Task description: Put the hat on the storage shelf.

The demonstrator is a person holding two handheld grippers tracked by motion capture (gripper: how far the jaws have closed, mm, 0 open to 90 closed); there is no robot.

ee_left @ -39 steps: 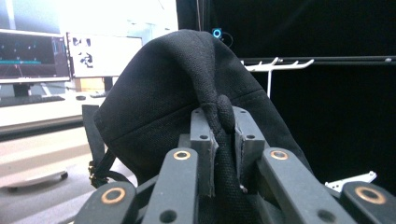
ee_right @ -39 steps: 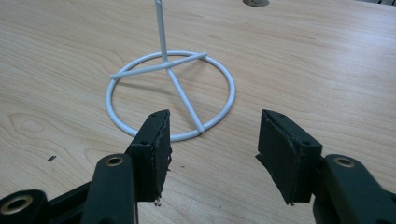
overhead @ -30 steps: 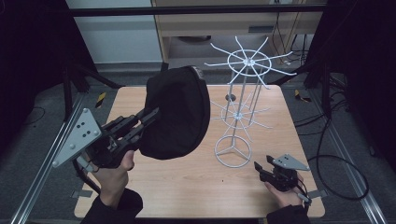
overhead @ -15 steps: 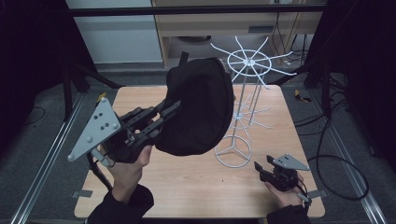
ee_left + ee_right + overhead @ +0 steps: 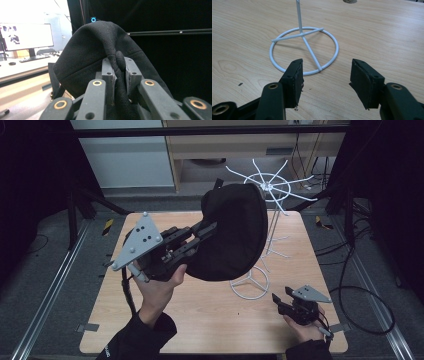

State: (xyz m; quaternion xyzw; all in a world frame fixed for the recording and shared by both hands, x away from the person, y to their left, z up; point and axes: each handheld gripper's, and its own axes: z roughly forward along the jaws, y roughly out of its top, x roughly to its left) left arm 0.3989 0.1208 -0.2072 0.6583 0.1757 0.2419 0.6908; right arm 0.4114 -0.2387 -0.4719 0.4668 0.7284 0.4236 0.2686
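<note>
the black cap [image 5: 232,237] is off the bench [image 5: 210,315] and up in the air, pinched by a fold of its cloth in the left claw [image 5: 117,71], and from above it hangs just in front of the white wire rack [image 5: 267,187], near the top ring of spokes, though i can't tell if it touches them. the lifting looks done, and what is left is getting it hooked over a spoke and let go. the right claw [image 5: 325,77] rests low by the rack's round base, its jaws apart and holding nothing.
</note>
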